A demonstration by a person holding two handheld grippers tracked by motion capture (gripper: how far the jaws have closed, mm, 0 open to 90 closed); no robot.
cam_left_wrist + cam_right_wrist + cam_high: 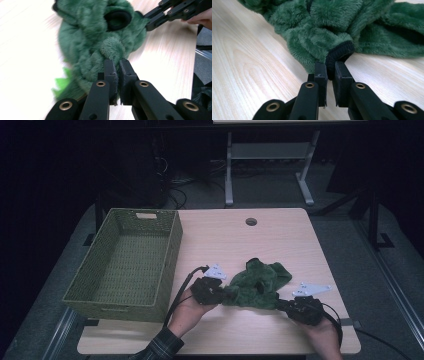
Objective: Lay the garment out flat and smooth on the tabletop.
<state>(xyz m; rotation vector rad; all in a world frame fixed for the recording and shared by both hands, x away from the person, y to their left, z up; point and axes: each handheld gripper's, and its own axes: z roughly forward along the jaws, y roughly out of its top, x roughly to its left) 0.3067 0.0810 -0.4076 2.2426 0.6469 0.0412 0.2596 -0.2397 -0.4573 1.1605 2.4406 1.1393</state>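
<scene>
A dark green fleecy garment (pixel 259 282) with black cuffs lies bunched on the light wooden table (pixel 235 237), near its front edge. My left gripper (pixel 226 293) is at the garment's left end and is shut on a fold of the green fleece (pixel 112 48). My right gripper (pixel 280 304) is at the garment's front right and is shut on a black ribbed cuff (pixel 340 53). In the left gripper view the right gripper's black jaws reach the garment (pixel 85 35) at the top right. A bright green spiky trim (pixel 61 83) shows low on the garment's left side.
A green woven basket (pixel 127 262) stands open and empty on the table's left side, close to my left hand. A round cable hole (pixel 251 221) sits near the table's far edge. Dark floor, cables and a metal table frame (pixel 267 165) lie beyond.
</scene>
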